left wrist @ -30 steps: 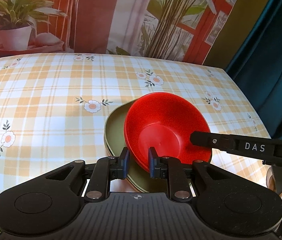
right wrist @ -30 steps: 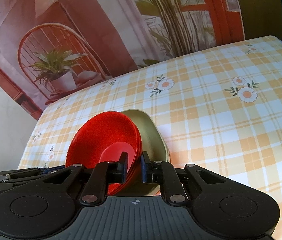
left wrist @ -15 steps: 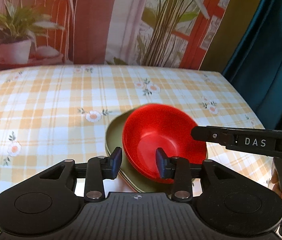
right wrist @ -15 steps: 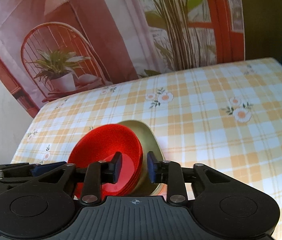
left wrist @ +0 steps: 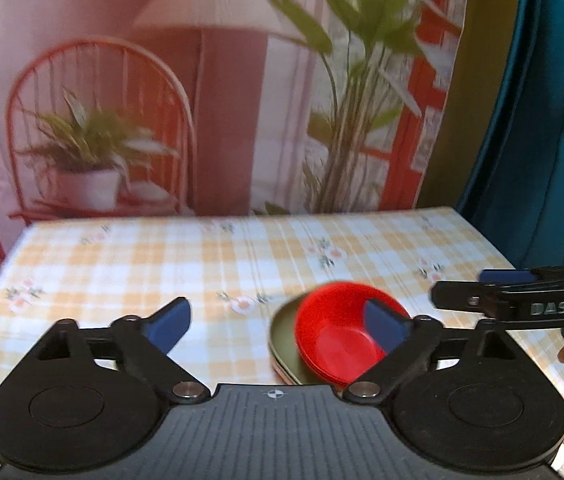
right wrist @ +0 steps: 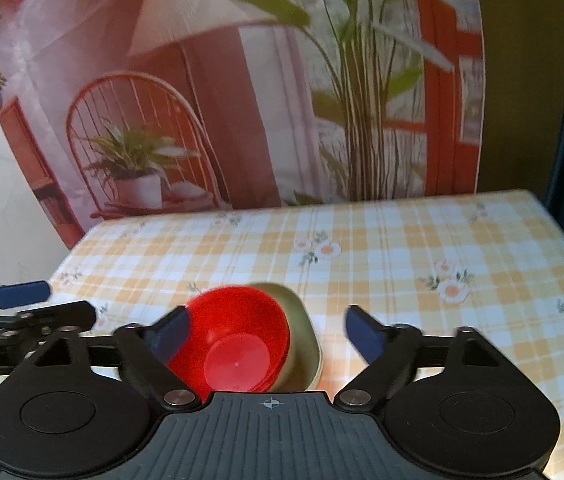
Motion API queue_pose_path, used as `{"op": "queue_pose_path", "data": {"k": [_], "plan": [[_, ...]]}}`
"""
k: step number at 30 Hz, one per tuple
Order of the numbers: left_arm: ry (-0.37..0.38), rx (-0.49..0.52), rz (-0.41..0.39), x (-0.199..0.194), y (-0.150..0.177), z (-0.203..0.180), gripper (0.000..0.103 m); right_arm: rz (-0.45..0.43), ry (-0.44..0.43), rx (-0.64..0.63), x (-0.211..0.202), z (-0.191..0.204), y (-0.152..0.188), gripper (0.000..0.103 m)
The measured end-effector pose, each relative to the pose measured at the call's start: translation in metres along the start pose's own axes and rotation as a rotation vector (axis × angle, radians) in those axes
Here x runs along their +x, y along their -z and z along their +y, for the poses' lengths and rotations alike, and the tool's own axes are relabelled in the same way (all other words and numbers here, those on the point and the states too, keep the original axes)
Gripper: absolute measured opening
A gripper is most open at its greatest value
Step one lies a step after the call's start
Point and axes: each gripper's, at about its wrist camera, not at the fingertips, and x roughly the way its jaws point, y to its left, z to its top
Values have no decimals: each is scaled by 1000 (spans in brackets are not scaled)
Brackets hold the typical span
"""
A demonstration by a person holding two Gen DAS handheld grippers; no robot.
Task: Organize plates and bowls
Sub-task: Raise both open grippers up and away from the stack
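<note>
Now spread wide, having just been opening: left gripper [left wrist: 278,322] and right gripper [right wrist: 266,330], nothing pinched by either. Stacked low in both frames, lower centre: red bowls [left wrist: 342,340] nested on olive-green plates [left wrist: 284,340], resting on the checked floral tablecloth [left wrist: 122,264]. Plenty of bare cloth toward the upper left and far edge. Beyond that edge, a printed backdrop [left wrist: 202,100]; along the right border, a teal curtain [left wrist: 542,120]. Right gripper intruding at the left view's right edge.

red bowls [left wrist: 338,340]: I see smooth, glossy plastic
olive plates [left wrist: 284,336]: smooth, satin sheen, I'd say plastic
tablecloth [right wrist: 422,248]: matt checked cloth, floral print
gripper pads [right wrist: 364,334]: matt blue
backdrop [left wrist: 222,120]: printed cloth
</note>
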Motion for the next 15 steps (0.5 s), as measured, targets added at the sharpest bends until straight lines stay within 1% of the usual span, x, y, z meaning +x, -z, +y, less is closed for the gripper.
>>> {"op": "queue_pose_path", "data": {"k": [1,3,10,13,15], "plan": [[-13,6,-16,-7,-1,-1,100,-14,1,-9,-6,2,-1,100],[-40,16,-51,-22,-4,-2,103,-42,5,-27,-19,6,-3,103],[-128,28,-140,-73,-8,-12,103,-124,14,-42,-65,19,-5,103],[-146,18,-169,-92,-9,-15,103,-162,36,-65,-85,27,-4,103],[-145,27,-199,-107,-7,-17,103,-191,69,-83,-99,34,-3,103]]}}
